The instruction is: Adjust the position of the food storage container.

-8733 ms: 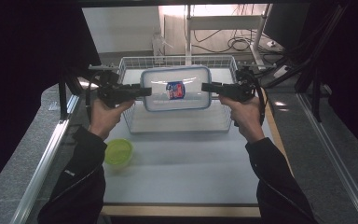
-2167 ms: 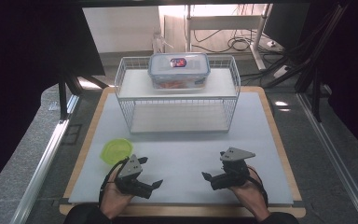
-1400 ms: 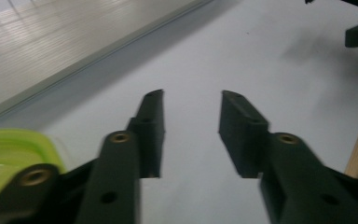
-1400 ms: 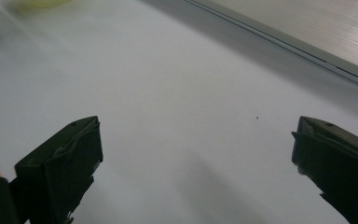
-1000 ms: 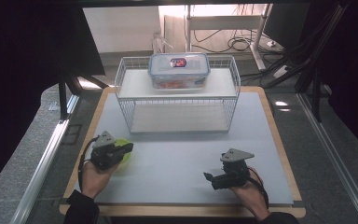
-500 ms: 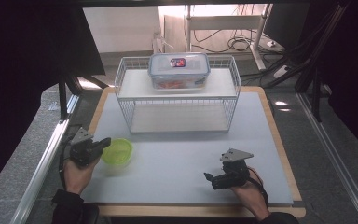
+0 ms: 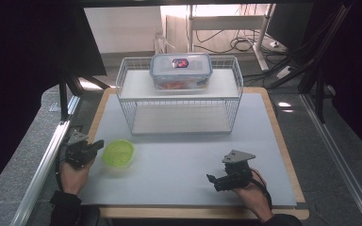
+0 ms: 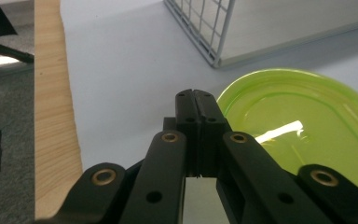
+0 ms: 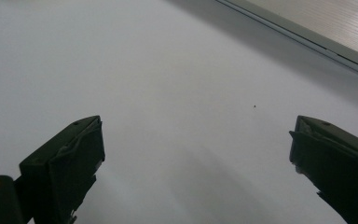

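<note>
At the far left of the high view, the left gripper (image 7: pixel 95 144) lay low over the mat's (image 7: pixel 179 160) left edge, held in the person's left hand (image 7: pixel 73 173). Its jaws were pressed flat together with nothing between them, as the left gripper view showed plainly, and their tips pointed toward the green lid (image 7: pixel 118 153) just beside them. Whether the tips touched the lid's rim could not be told. In the left gripper view the lid (image 8: pixel 303 126) sat to the right of the closed jaws, flat on the mat (image 8: pixel 121 70), with the wooden table edge (image 8: pixel 53 116) on the left and a corner of the wire rack (image 8: pixel 200 32) beyond.

Farther back, in the middle of the high view, the rack (image 7: pixel 179 101) stood on the mat. On its top shelf rested the clear box (image 7: pixel 181 70), lid on, with something orange and red inside.

At the right, the right gripper (image 7: pixel 212 180) lay near the mat's front edge in the person's right hand (image 7: pixel 252 193), its grey plate (image 7: pixel 238 157) on top and its jaws pointing left. In the right gripper view the jaws stood wide apart and empty over the bare mat (image 9: pixel 177 93). It was well apart from the lid and the rack.
</note>
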`<state>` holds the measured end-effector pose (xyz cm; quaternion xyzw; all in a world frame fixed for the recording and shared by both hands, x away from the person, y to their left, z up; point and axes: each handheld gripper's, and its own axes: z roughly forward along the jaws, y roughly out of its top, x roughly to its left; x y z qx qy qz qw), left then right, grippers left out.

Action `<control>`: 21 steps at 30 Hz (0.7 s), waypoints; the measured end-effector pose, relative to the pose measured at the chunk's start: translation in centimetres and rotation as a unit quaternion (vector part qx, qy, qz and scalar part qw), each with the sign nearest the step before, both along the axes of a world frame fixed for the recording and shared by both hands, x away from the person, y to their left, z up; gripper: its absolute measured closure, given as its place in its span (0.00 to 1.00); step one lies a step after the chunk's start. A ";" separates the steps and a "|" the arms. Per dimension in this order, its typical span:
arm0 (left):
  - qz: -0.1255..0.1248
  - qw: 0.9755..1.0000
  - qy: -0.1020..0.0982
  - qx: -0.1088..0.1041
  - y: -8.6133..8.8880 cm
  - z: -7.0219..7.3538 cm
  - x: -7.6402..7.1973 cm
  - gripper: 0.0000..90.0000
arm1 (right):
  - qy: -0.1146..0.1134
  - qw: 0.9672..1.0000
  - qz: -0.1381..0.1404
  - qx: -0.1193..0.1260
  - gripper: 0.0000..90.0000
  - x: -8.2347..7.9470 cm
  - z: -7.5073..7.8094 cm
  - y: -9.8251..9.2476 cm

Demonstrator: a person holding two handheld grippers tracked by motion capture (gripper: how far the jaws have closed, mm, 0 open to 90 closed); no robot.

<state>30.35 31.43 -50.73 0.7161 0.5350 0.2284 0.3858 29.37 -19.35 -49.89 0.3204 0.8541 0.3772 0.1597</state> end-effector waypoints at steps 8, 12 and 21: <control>-0.003 1.000 0.022 0.022 -0.5 -0.9 0.0 1.00 | 0.003 1.000 0.000 -0.007 0.04 0.0 -0.1 0.0; 0.001 1.000 0.022 0.021 -0.7 -0.9 -0.1 1.00 | 0.005 1.000 -0.001 -0.010 0.04 0.0 -0.1 0.1; -0.014 1.000 0.025 0.007 -1.7 -0.9 -0.3 1.00 | 0.007 1.000 -0.001 -0.013 0.04 0.0 -0.2 0.2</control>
